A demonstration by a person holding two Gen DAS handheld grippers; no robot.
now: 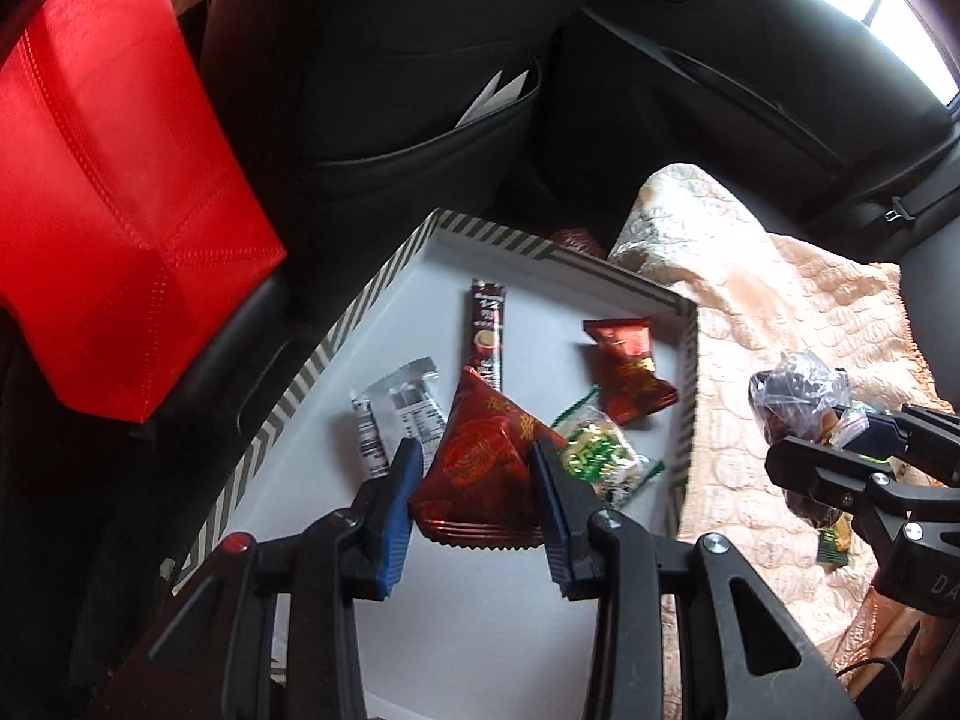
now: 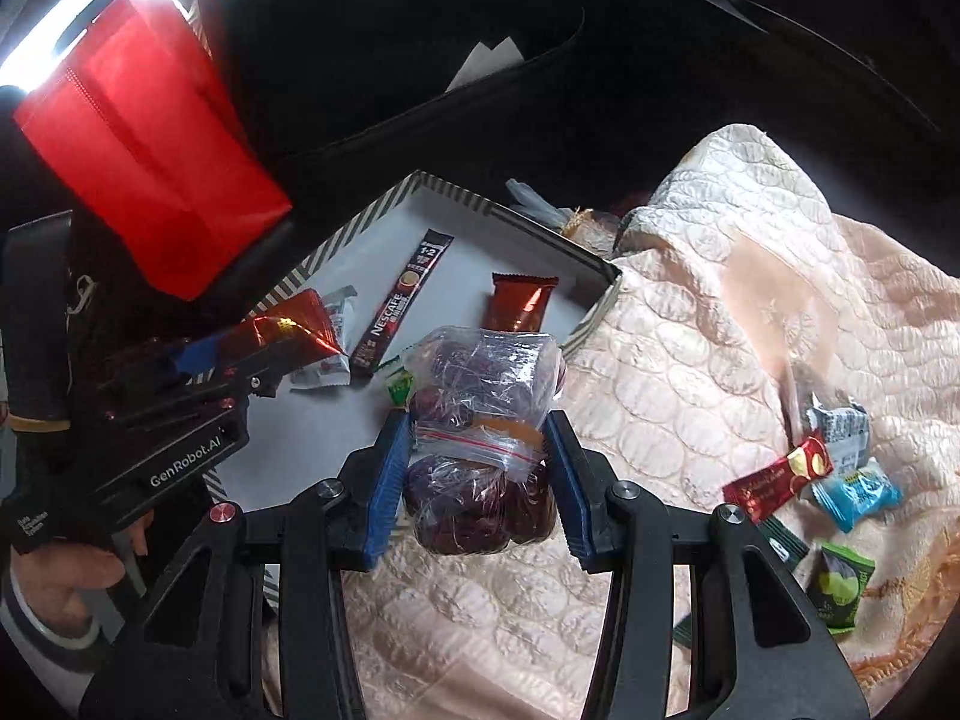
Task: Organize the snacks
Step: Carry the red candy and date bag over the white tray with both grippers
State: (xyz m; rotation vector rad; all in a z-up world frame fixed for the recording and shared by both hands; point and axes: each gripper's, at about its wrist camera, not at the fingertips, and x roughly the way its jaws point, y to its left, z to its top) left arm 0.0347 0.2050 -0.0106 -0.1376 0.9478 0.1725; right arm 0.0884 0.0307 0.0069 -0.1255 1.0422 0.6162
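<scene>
A white box with a striped rim (image 1: 384,294) (image 2: 336,234) sits on a car seat and holds a coffee stick (image 1: 485,330) (image 2: 401,306), a brown-red snack pack (image 1: 630,369) (image 2: 521,300), a white sachet (image 1: 396,414) and a green-white candy (image 1: 600,456). My left gripper (image 1: 474,474) (image 2: 240,354) is shut on a red triangular foil packet (image 1: 480,474) (image 2: 288,330) over the box. My right gripper (image 2: 480,450) (image 1: 840,444) is shut on a clear zip bag of dark dates (image 2: 480,420) (image 1: 792,396) at the box's right edge.
A cream quilted blanket (image 2: 690,360) (image 1: 780,312) lies right of the box with several loose snacks (image 2: 828,480) on it. A red fabric bag (image 1: 108,192) (image 2: 144,168) stands left of the box. A dark seat back with a pocket (image 1: 390,90) rises behind.
</scene>
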